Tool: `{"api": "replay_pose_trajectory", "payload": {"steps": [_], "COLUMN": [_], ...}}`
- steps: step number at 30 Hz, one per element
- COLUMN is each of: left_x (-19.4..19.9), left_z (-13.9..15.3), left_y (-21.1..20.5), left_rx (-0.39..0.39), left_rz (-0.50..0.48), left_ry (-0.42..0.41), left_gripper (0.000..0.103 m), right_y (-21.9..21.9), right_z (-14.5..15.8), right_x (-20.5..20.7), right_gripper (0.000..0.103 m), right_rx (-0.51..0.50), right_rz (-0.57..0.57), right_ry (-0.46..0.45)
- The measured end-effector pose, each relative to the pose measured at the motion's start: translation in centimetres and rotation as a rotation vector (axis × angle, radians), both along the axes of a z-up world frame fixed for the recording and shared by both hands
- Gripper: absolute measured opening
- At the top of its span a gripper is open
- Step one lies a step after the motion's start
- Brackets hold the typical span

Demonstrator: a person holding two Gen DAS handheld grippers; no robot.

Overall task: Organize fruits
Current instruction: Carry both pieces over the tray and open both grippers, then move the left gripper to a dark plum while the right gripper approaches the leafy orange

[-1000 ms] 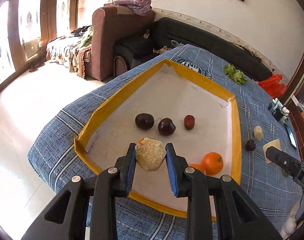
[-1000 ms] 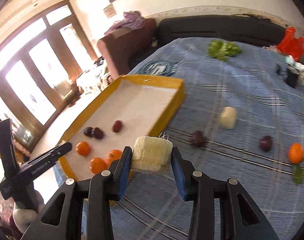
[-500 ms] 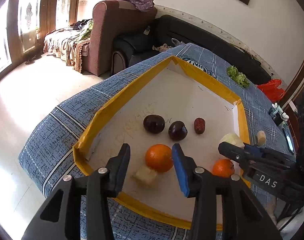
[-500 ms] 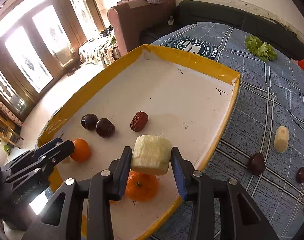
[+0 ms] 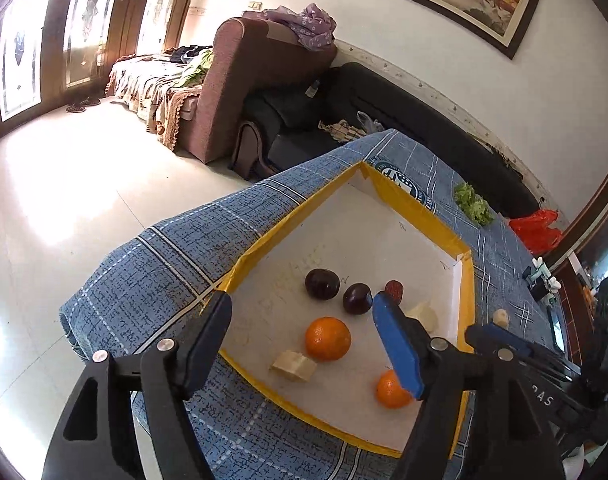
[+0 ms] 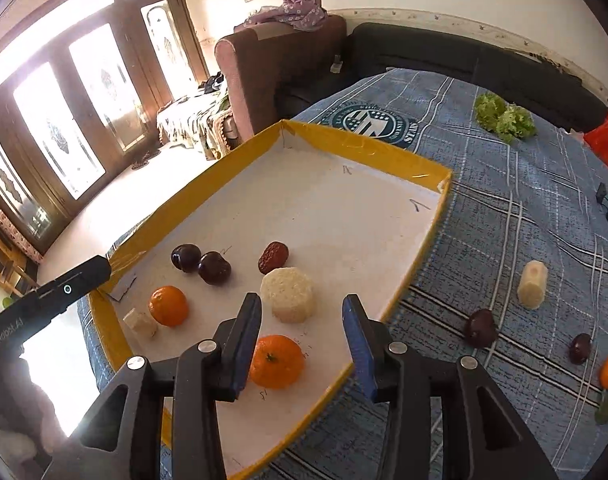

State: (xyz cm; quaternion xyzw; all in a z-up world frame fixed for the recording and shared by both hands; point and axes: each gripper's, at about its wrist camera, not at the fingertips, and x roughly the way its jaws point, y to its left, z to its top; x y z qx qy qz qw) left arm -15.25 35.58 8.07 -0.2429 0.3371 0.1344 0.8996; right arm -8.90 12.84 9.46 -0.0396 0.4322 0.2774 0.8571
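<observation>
Inside yellow-rimmed tray [image 6: 432, 236], fruits near front edge

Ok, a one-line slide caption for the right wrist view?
Open right gripper above yellow-rimmed white tray, pale cylindrical fruit chunk resting inside among round oranges and dark plums.

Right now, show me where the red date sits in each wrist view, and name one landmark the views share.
Left wrist view: the red date lies right of centre, partly hidden behind the blue pad of the left gripper.
Right wrist view: it lies near the middle, just beyond the pale round chunk.
Shared landmark: the two dark plums to its left in both views.
</observation>
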Motion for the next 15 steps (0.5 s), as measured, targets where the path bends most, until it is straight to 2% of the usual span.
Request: {"api": "replay_pose_trajectory", "payload": {"steps": [4,10,15], "left_x": [-0.2,0.7,0.8], "left_z": [0.9,2.3,2.9], "left_y": [-1.9,-8.1,-12.1], "left_rx": [0.045,0.152,0.245], "left_rz": [-0.014,-0.148,-0.212], "left_ry": [0.0,-0.003,0.008], "left_gripper": [0.078,0.08,0.08], "right_y": [-3.4,-7.7,-10.1], "right_z": [0.8,0.7,0.5], "right_x": [-0.8,-2.0,-3.4], "right_gripper": [0.049,0.05,0.05], "right_rx": [0.03,0.059,0.077], "right_rz": [-0.053,-0.131,-0.165], "right_ry": [-0.013,0.001,0.005]}}
